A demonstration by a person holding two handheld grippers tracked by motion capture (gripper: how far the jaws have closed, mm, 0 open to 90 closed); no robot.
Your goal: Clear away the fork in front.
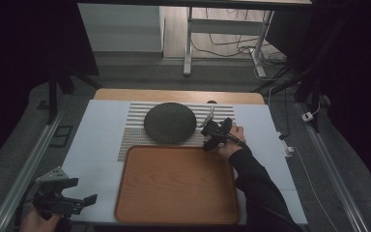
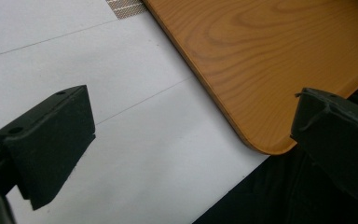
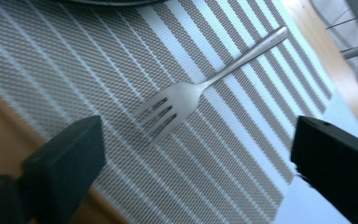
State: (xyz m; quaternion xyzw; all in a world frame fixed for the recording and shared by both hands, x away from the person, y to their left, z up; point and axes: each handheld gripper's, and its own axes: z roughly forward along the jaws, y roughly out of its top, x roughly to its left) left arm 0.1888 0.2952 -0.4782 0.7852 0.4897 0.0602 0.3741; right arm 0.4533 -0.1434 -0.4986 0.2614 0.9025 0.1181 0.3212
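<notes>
1. A round dark plate is set on a striped placemat.
2. A wooden tray is laid just in front of the placemat, on the white-covered bench.
3. Cables are seen on the floor beyond.

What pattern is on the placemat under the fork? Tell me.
Grey and white stripes on the placemat, clearest in the right gripper view.

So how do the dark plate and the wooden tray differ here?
The plate is round, dark grey and smaller; the tray is a rounded rectangle, orange-brown wood grain and larger. The plate sits on the striped placemat; the tray lies nearer the person, overlapping the placemat's near edge. Both look empty.
</notes>
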